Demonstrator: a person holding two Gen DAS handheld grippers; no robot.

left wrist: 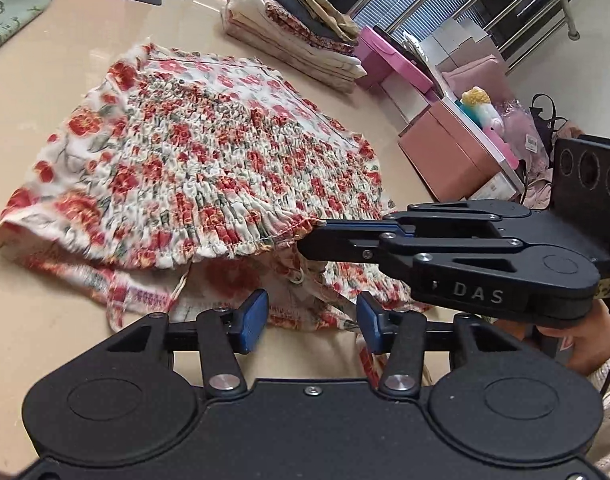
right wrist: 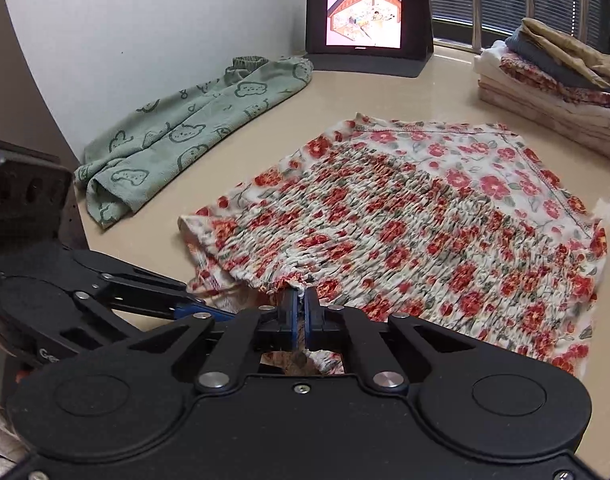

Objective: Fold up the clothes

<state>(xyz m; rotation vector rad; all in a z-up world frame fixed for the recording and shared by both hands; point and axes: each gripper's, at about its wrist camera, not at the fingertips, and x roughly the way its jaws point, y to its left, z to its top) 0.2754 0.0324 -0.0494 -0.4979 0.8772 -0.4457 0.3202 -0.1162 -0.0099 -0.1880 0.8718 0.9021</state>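
A floral smocked garment (left wrist: 209, 152) (right wrist: 425, 220), white with red flowers, lies spread on the beige table (left wrist: 45, 92) (right wrist: 445, 80). Its near gathered hem is lifted off the lower layer. My right gripper (right wrist: 302, 309) is shut on that hem; in the left wrist view it (left wrist: 319, 236) comes in from the right and pinches the hem's edge. My left gripper (left wrist: 311, 322) stands open at the garment's near edge. Floral cloth shows in the gap between its blue pads (left wrist: 253, 320), which do not press on it. In the right wrist view the left gripper (right wrist: 189, 310) reaches in from the left.
A green patterned garment (right wrist: 177, 136) (left wrist: 9, 12) lies crumpled by the wall at the left. A stack of folded clothes (right wrist: 553, 92) (left wrist: 301, 40) sits at the far right, and a lit tablet (right wrist: 369, 20) stands at the back. Pink boxes (left wrist: 445, 148) stand beyond the table's right edge.
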